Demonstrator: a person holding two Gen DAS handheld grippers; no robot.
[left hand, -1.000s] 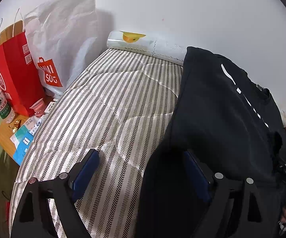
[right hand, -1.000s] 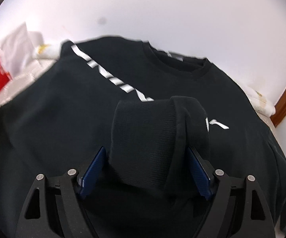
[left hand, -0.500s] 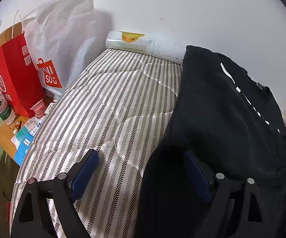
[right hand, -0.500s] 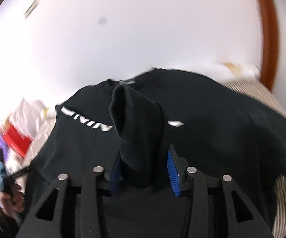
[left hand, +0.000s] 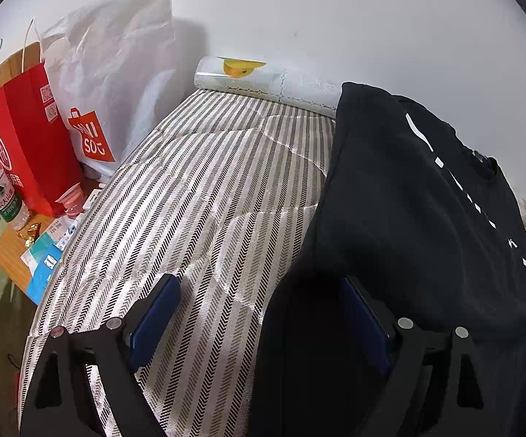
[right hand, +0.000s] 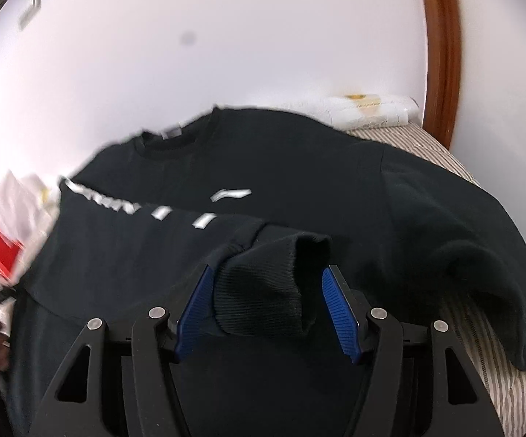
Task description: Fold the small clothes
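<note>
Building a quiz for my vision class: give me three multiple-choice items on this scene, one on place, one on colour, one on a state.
1. The sweatshirt lies: A in a bag; B on the mattress; C on the floor.
2. The paper bag beside the white bag is: A red; B green; C blue.
3. The left gripper is: A shut; B open; C out of view.
Answers: B, it spreads over the striped mattress; A, the paper is plainly red; B, its jaws stand wide apart.
</note>
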